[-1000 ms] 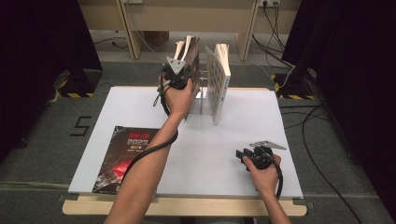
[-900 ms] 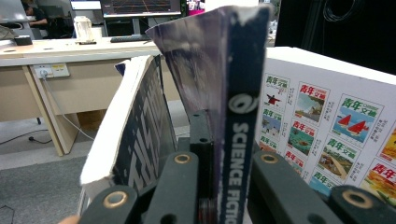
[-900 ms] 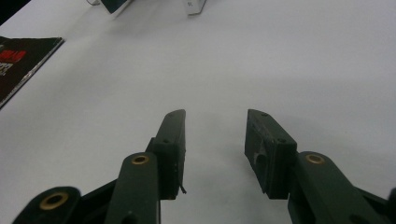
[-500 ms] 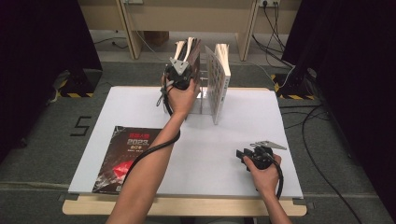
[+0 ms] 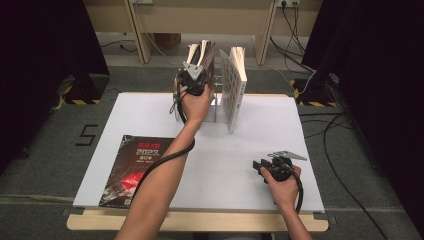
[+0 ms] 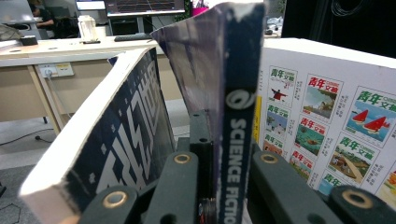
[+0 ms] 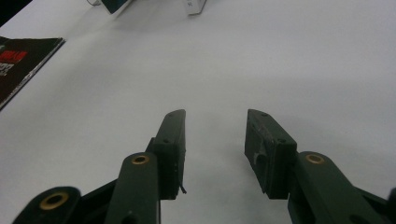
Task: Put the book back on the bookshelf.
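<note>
Up at the far edge of the white table (image 5: 240, 165), the left gripper (image 5: 194, 80) has its jaws clamped on the spine of a dark blue science fiction magazine (image 6: 236, 140) that stands upright in the clear book stand (image 5: 218, 107). In the left gripper view the spine runs straight up between the two jaws, its white lettering reading along its length, so the long axis is vertical and the spine faces back toward the person. The cover looks glossy and thin; its top corner curls a little.

To one side of it in that view leans a thicker blue-and-white magazine (image 6: 116, 154), tilted away, with a pale page edge showing. On the other side stands a white-covered magazine (image 6: 336, 135) printed with a grid of small colourful pictures, upright and just beside the held one.

The right gripper (image 7: 215, 140) rests low over the bare table surface near the person's side, its jaws apart with nothing between them. Well apart from both, a black magazine with red print (image 5: 137, 167) lies flat near the table's front left corner, its long side running away from the person.
</note>
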A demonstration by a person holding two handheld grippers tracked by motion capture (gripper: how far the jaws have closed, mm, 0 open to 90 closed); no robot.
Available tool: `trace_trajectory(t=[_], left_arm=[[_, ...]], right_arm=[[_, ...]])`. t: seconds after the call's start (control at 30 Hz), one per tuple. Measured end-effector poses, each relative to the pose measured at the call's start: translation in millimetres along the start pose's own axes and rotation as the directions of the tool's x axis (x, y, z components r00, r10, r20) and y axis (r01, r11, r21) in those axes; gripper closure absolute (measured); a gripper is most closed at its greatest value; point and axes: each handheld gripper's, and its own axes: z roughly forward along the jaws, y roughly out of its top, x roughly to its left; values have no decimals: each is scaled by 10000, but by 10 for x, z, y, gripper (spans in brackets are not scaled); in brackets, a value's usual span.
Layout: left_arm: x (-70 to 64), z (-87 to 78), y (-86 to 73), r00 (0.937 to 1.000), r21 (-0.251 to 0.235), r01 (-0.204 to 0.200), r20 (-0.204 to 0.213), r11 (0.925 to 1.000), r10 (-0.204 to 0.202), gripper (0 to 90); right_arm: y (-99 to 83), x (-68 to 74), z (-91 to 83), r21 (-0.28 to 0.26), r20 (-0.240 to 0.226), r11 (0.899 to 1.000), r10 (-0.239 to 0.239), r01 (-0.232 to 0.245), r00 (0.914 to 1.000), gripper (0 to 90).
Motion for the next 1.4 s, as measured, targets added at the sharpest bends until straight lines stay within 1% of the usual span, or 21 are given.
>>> trace_trajectory(t=[0.1, 0.17, 0.37, 0.5, 0.57, 0.9, 0.97, 1.0, 1.2, 1.3, 1.4], left_arm=[[-7, 6, -5, 10000, -15, 26, -37, 10000, -26, 838], [-13, 10, -14, 10000, -25, 9, -87, 10000, -10, 838], [-37, 37, -70, 9999, -35, -3, -125, 10000, 2, 837], [-40, 61, -106, 9997, 84, -132, -225, 9999, 134, 837], [-33, 69, -128, 9996, 86, -86, -256, 9999, 88, 837], [-38, 65, -148, 9992, 35, -123, -383, 9999, 125, 834], [-32, 59, -154, 9992, 53, -114, -385, 9999, 116, 833], [-25, 55, -154, 9994, 73, -26, -359, 10000, 29, 833], [9, 26, -163, 9991, 248, 108, -423, 9996, -97, 826], [24, 10, -166, 9992, 324, 9, -395, 9995, 4, 822], [39, 1, -175, 9992, 354, 47, -386, 9994, -33, 814]], right_arm=[[0, 0, 1, -33, -11, 10000, 40, -40, 10000, 587], [1, -7, 1, -10, -2, 10000, -17, 17, 10000, 587], [-2, -5, 0, 13, 1, 10000, 14, -14, 10000, 588], [-3, -13, 1, 1, -28, 10000, -2, 2, 10000, 588], [-4, -10, 0, -19, -12, 10000, 10, -10, 10000, 588], [-10, -4, 9, 72, -54, 10000, -19, 19, 10000, 587], [-12, -2, 9, 93, -58, 10000, -18, 18, 10000, 587], [-12, -1, 9, 92, -61, 10000, -26, 26, 10000, 587], [-18, 2, 17, 128, -89, 9999, -31, 32, 10000, 585], [-19, 4, 23, 182, -85, 9998, -19, 21, 10000, 584], [-23, 7, 30, 179, -71, 9998, -16, 18, 10000, 583]])
